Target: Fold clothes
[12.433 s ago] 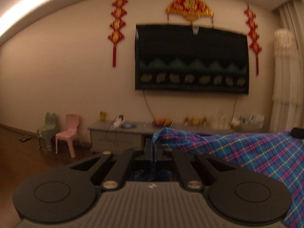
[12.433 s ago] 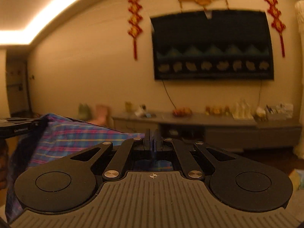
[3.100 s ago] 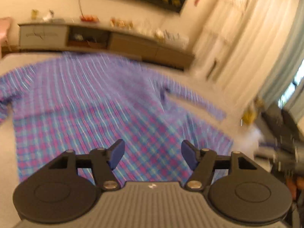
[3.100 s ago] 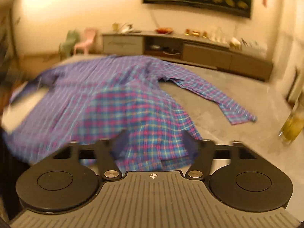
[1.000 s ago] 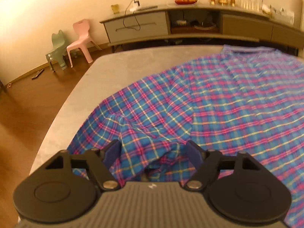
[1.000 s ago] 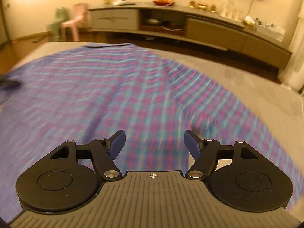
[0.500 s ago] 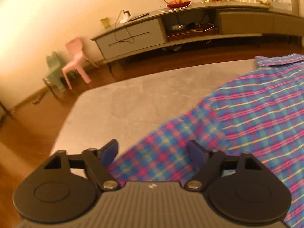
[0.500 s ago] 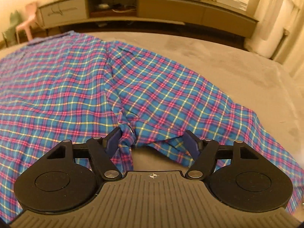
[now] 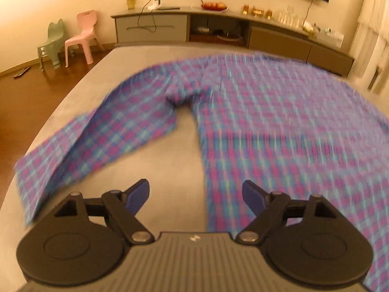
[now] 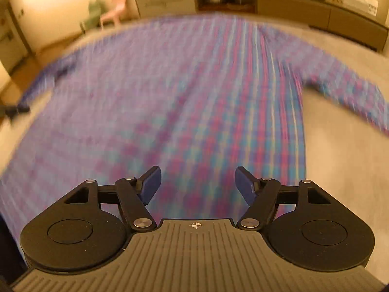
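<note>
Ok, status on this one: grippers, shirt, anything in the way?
Left gripper open, empty. Right gripper open, empty. Plaid shirt spread flat on the grey surface, sleeves out, unfolded. Nothing on it.

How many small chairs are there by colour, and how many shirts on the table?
Pink chair: 1
Green chair: 1
Shirt: 1
Total: 3

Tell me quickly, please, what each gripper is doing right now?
Left gripper: open, holding nothing, above the shirt.
Right gripper: open, holding nothing.
</note>
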Available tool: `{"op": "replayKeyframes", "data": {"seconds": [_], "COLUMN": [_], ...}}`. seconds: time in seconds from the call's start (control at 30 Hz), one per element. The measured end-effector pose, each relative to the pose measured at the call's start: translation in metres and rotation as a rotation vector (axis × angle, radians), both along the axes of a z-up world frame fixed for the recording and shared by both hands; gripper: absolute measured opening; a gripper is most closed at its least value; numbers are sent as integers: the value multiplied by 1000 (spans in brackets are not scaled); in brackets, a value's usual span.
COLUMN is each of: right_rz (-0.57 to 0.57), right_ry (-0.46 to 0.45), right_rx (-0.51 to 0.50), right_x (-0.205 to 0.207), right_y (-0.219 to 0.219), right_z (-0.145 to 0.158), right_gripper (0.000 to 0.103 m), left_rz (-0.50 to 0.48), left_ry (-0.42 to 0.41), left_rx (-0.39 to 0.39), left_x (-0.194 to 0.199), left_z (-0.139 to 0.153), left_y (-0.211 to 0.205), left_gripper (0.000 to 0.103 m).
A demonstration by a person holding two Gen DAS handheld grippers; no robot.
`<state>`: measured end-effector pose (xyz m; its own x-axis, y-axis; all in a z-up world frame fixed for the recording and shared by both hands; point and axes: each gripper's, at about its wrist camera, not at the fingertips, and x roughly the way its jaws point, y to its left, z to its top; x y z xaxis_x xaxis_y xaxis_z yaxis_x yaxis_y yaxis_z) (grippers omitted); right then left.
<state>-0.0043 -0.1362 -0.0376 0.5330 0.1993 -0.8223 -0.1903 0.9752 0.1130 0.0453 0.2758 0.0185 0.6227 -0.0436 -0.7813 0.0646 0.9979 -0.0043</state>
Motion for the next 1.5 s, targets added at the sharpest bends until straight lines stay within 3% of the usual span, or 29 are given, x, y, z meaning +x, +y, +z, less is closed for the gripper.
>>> {"op": "replayKeyframes", "data": {"seconds": [0.1, 0.23, 0.3, 0.37, 0.43, 0.47, 0.53, 0.63, 0.73, 0.83, 0.97, 1.1, 1.3, 1.4, 1.5], "right_rz": [-8, -46, -3, 86, 141, 131, 111, 93, 154, 215, 292, 285, 313, 305, 284], "right_ry": [-3, -36, -85, -56, 23, 21, 17, -28, -36, -45, -52, 71, 154, 176, 193], "right_rx": [-163, -275, -235, -143, -174, -196, -238, -184, -57, 71, 243, 450, 488, 544, 598], "right_x": [-39, -56, -65, -67, -66, -64, -61, -48, -18, 12, 53, 99, 125, 136, 146], "right_y": [-10, -12, 2, 17, 29, 29, 31, 37, 86, 135, 199, 260, 356, 378, 394], "right_z": [-6, 4, 15, 10, -5, -5, -3, 20, 33, 45, 61, 40, 19, 14, 12], "right_gripper": [76, 69, 69, 70, 72, 75, 70, 70, 74, 75, 75, 75, 75, 75, 76], "left_rz": [43, 124, 164, 215, 277, 319, 407, 559, 643, 596, 491, 369, 243, 202, 134], "left_ry": [30, 8, -32, -85, -139, -166, -212, -221, -193, -168, -178, -243, -203, -217, -256], "left_rx": [20, -30, -35, 12, 52, 62, 76, 110, 115, 101, 182, 203, 301, 289, 276], "left_x": [-4, 2, 10, 16, 16, 13, 4, -12, -19, -16, -13, -23, -4, -5, -14], "left_z": [-5, 6, 14, 20, 25, 26, 29, 22, 6, -6, -15, -18, -27, -24, -19], "left_y": [6, 8, 5, 9, 21, 33, 63, 119, 158, 165, 151, 141, 132, 129, 122], "left_gripper": [86, 87, 89, 89, 89, 89, 91, 93, 93, 93, 93, 99, 93, 86, 100]}}
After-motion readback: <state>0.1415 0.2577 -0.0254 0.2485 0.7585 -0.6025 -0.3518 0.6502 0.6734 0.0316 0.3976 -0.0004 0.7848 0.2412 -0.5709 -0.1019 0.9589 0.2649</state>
